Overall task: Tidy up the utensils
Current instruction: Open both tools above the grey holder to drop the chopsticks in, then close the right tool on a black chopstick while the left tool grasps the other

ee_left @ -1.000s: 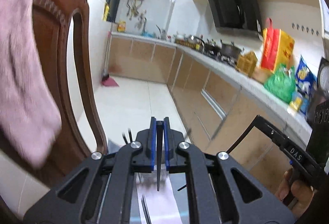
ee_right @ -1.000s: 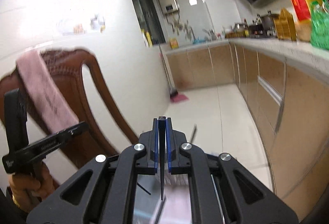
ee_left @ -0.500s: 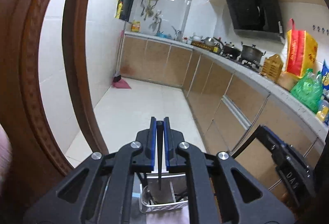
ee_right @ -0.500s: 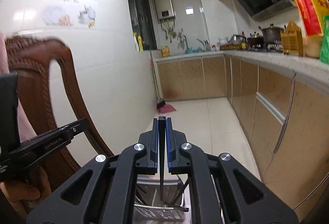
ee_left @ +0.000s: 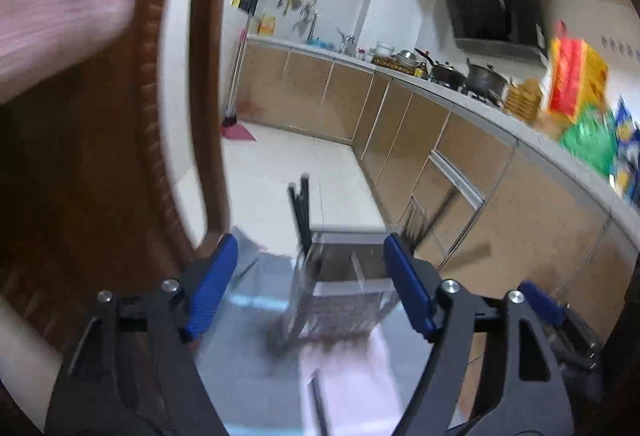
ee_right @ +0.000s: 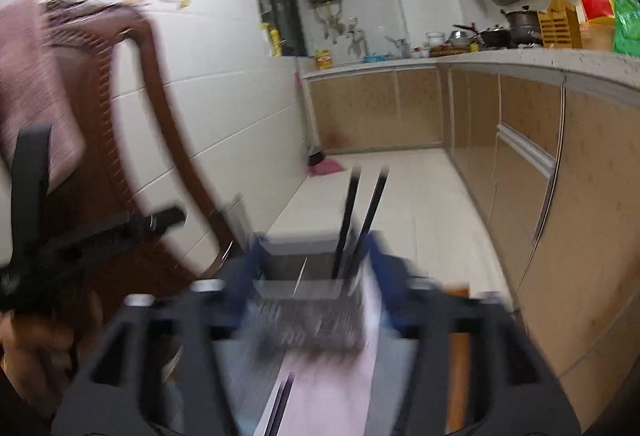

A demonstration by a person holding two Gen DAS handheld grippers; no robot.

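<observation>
Both grippers' jaws have just been opening, nothing pinched: left gripper [ee_left: 310, 288] and right gripper [ee_right: 316, 288] spread before the mesh utensil basket [ee_left: 340, 304] at twelve o'clock, black chopsticks [ee_right: 362, 220] upright inside.

Ahead of us the mesh utensil basket [ee_left: 340, 300] with upright chopsticks [ee_right: 360, 220] blocks the tabletop; the wooden chair [ee_left: 100, 175] crowds our left; rightward lies open floor.

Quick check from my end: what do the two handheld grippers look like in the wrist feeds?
Both match: matte black angular linkage frames with silver pivot bolts and blue finger pads. The left gripper shows them sharply; the right gripper is motion-blurred. No cables or sleeves are visible.
</observation>
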